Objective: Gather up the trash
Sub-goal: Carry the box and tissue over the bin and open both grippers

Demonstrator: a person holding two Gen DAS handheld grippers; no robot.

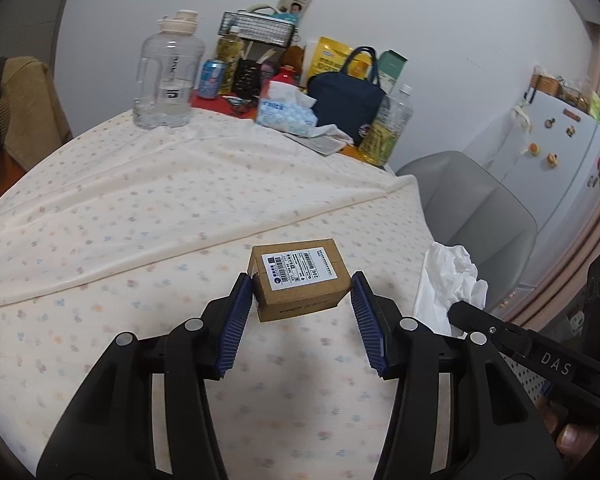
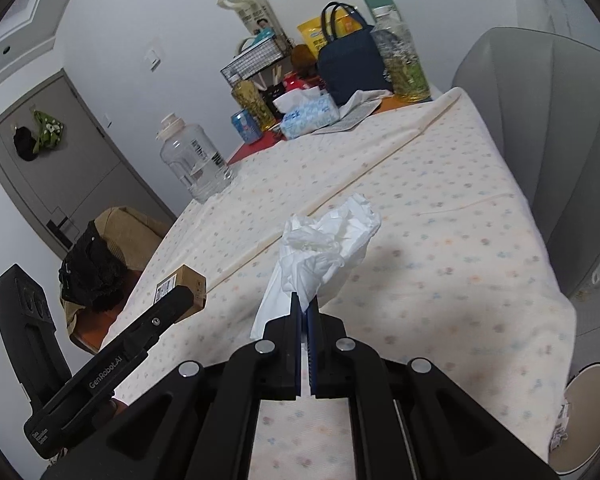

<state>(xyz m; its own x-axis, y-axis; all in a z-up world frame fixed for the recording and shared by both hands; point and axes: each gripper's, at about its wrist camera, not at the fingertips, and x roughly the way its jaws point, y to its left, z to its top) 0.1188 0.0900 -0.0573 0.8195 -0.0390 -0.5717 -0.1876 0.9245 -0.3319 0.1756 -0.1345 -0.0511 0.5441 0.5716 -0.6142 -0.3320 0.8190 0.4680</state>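
Tablecloth middle bare; clutter crowds far end; chair right.

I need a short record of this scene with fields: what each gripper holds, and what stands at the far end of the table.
left gripper: shut on cardboard box, labelled side up
right gripper: shut on crumpled white tissue
surface: dotted tablecloth
far end: clear water jug, tissue pack, navy bag

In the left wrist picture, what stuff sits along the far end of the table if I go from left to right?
Big clear water jug → blue soda can → tissue pack → navy lunch bag → plastic bottle with the yellow-green label.
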